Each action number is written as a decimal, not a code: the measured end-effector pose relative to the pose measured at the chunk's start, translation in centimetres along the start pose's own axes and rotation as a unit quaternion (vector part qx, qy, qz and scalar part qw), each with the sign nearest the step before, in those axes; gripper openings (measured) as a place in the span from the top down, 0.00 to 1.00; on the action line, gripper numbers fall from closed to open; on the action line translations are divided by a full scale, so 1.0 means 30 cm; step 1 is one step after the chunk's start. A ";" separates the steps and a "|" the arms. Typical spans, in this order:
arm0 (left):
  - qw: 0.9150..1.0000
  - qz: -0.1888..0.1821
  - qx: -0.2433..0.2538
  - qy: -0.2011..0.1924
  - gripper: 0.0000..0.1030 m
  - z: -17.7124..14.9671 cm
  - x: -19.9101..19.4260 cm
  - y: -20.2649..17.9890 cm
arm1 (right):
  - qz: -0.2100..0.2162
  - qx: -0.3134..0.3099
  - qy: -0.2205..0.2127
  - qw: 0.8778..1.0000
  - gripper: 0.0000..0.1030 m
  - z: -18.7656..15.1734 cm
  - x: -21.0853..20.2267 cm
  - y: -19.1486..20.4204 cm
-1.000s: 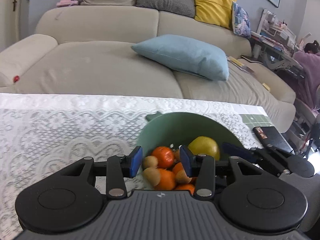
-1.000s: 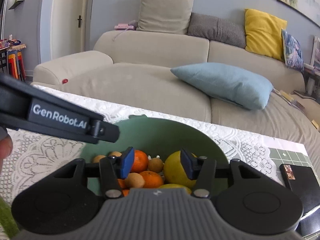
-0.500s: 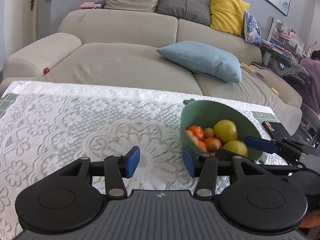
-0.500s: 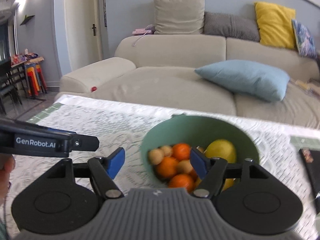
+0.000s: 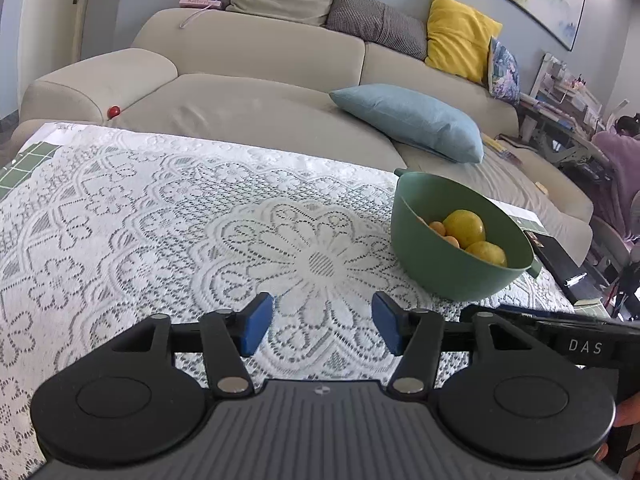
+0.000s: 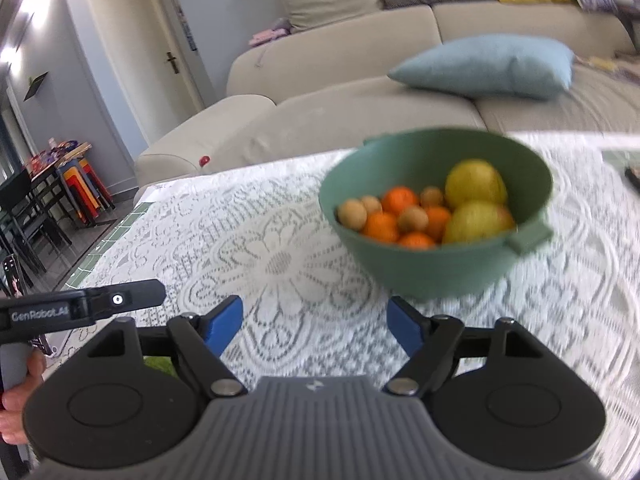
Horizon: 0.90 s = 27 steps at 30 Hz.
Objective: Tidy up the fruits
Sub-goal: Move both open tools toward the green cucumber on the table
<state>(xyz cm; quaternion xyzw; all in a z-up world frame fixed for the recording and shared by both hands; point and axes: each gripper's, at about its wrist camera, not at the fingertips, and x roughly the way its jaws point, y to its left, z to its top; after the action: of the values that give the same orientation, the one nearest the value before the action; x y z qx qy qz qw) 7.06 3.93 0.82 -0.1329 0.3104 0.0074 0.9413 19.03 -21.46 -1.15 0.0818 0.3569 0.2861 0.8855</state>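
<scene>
A green bowl [image 6: 436,268] stands on the lace-covered table [image 6: 260,248], filled with oranges [image 6: 400,200], small brown fruits [image 6: 352,214] and two yellow-green fruits [image 6: 474,180]. In the left wrist view the same green bowl [image 5: 452,268] sits to the right. My left gripper [image 5: 322,328] hovers over the lace, left of the bowl, its jaws opening with nothing between them. My right gripper [image 6: 314,326] is just short of the bowl, jaws also opening and empty. The other gripper's finger [image 6: 120,300] shows at the left, with a hand [image 6: 20,392] on it.
A beige sofa [image 5: 248,92] runs behind the table, with a blue cushion [image 5: 412,120] and a small red ball [image 5: 114,111]. A black flat object [image 5: 560,256] lies right of the bowl. A person in purple [image 5: 620,160] sits far right. Chairs [image 6: 24,208] stand at left.
Both grippers drew back from the bowl and their jaws spread wider. The left one shifted leftward, so the bowl now lies to its right. The right one rolled, tilting its view.
</scene>
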 end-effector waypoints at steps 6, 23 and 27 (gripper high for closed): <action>1.000 -0.009 -0.003 -0.022 0.28 -0.059 -0.021 0.042 | 0.014 0.056 0.011 0.998 0.25 -0.094 0.004 -0.018; 0.993 -0.050 -0.107 -0.022 0.28 -0.178 -0.032 0.175 | 0.048 0.100 0.020 0.994 0.24 -0.217 -0.003 -0.009; 0.991 -0.036 -0.125 -0.015 0.28 -0.186 -0.014 0.187 | 0.050 0.094 0.019 0.994 0.24 -0.227 -0.006 0.001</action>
<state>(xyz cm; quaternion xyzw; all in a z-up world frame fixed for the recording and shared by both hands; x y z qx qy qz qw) 2.93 7.95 -4.62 -0.2603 0.2875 0.0146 0.9216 14.29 -21.93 -6.02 0.1768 0.3943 0.2967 0.8516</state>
